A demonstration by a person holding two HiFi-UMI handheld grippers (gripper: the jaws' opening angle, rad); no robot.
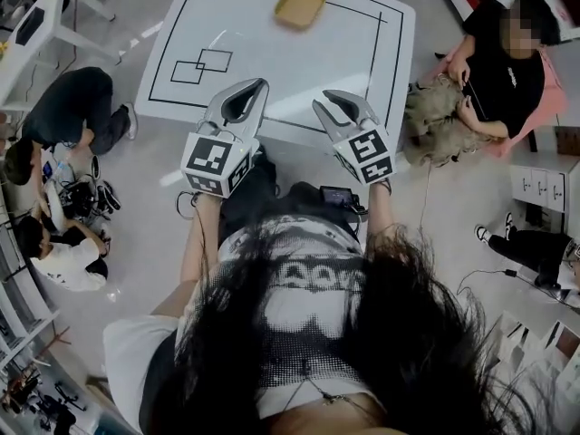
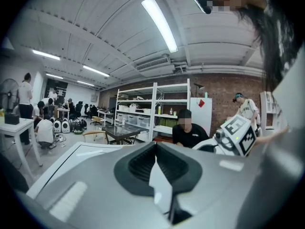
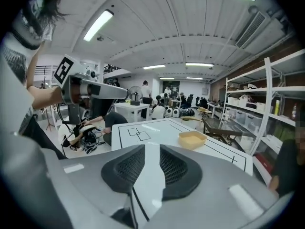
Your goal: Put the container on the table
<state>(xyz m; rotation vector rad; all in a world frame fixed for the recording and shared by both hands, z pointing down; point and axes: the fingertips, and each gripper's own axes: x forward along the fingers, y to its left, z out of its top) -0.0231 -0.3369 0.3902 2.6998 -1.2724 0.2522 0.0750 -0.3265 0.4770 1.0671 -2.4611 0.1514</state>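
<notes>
A shallow yellow container (image 1: 301, 4) (image 3: 192, 139) rests on the far side of the white table (image 1: 272, 62) (image 3: 157, 128), inside its black outline. Both grippers hover side by side over the table's near edge, well short of the container. My left gripper (image 1: 261, 85) (image 2: 154, 146) has its pad tips together and holds nothing. My right gripper (image 1: 337, 98) (image 3: 152, 147) keeps a narrow gap between its pads, and only the bare table shows through it. The container is not visible in the left gripper view.
Two overlapping black squares (image 1: 201, 66) are drawn on the table's left part. A person in black (image 1: 494, 62) sits right of the table; others crouch on the floor at left (image 1: 72, 116). A white desk (image 1: 36, 25) stands at top left, shelving (image 3: 267, 113) beyond the table.
</notes>
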